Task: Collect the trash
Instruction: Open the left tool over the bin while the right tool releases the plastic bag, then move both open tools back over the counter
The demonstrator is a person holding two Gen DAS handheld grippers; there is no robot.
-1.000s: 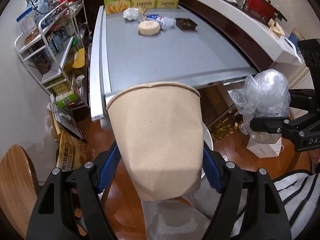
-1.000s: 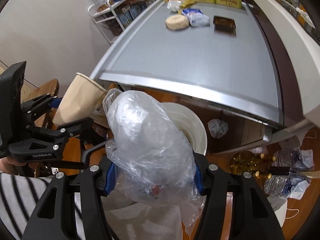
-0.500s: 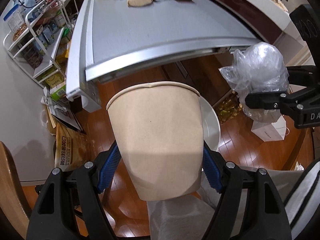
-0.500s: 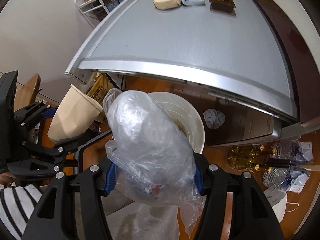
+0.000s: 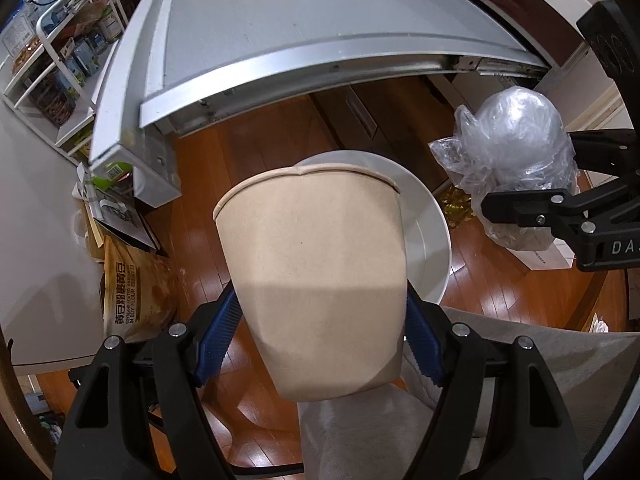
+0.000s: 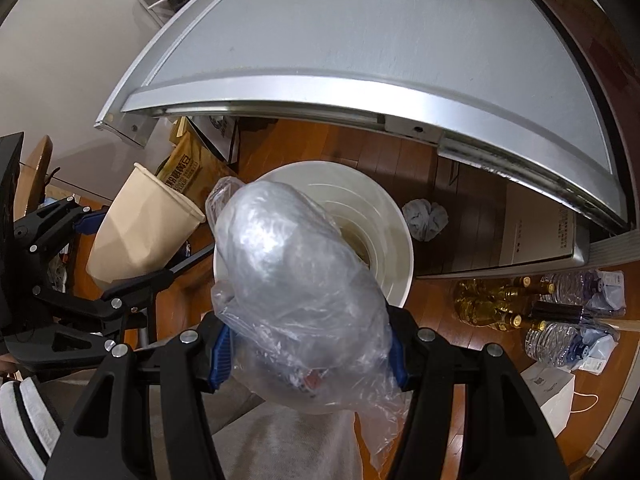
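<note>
Tan paper cup and crumpled clear plastic bag held above white bin.

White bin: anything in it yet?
Cannot tell. The plastic bag hides most of the white bin; its visible ribbed inside looks bare.

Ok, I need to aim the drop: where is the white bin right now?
The white bin stands on the wooden floor below the grey table's near edge, directly beneath the plastic bag, with the paper cup to its left.
</note>
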